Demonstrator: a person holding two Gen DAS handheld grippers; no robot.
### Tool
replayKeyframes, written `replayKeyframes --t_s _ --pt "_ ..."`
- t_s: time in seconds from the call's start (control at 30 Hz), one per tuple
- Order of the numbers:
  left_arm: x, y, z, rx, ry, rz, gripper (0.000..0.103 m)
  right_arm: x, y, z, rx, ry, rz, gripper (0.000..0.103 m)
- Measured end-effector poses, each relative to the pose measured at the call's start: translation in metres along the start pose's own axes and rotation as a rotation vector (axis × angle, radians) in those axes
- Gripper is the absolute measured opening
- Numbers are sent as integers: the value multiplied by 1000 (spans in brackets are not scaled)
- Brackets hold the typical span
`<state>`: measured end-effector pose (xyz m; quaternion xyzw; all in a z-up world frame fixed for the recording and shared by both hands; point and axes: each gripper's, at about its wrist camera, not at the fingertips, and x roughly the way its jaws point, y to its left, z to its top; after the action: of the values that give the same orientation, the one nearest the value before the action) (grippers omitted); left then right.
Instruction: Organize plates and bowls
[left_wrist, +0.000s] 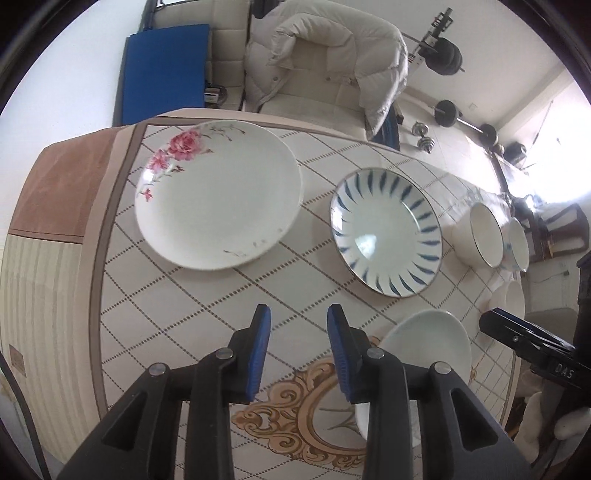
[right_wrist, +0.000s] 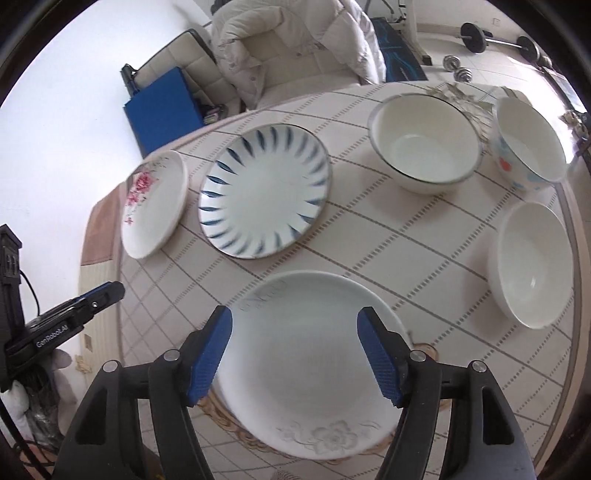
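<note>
Overhead, both grippers hung above the table (right_wrist: 424, 236) with nothing held. The left gripper (left_wrist: 299, 349) had its fingers slightly apart over bare cloth; the right gripper (right_wrist: 295, 350) had its fingers spread wide above the plain white plate (right_wrist: 314, 373) near the table's near edge. The rose plate (left_wrist: 218, 195) sat by the far left corner, the blue-striped plate (left_wrist: 386, 232) just beside it, apart. Three bowls, the rimmed bowl (right_wrist: 424, 142), the patterned bowl (right_wrist: 532, 144) and the white bowl (right_wrist: 532, 264), lined the right edge, leaving the middle open.
</note>
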<state>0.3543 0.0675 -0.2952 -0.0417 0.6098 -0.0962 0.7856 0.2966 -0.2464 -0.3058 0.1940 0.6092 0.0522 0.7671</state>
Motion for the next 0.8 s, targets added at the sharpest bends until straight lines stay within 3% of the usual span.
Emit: replayKeyframes --t_s 0.07,0.13,0.3,0.5,0.67,0.8 --pt "1 25 17 -56 -11 4 30 7 26 18 -17 -23 42 84" --pt "3 52 32 -111 -15 12 30 18 54 37 -43 -40 97 101" --pt "21 121 63 -263 29 -34 30 65 117 90 -141 14 93 101" --pt "61 183 86 -383 126 -107 30 129 150 150 -108 156 142 100" --pt "88 205 95 -425 182 -157 30 174 168 188 -107 235 131 97" --pt "101 206 102 -417 204 -178 30 201 173 202 -110 294 129 85"
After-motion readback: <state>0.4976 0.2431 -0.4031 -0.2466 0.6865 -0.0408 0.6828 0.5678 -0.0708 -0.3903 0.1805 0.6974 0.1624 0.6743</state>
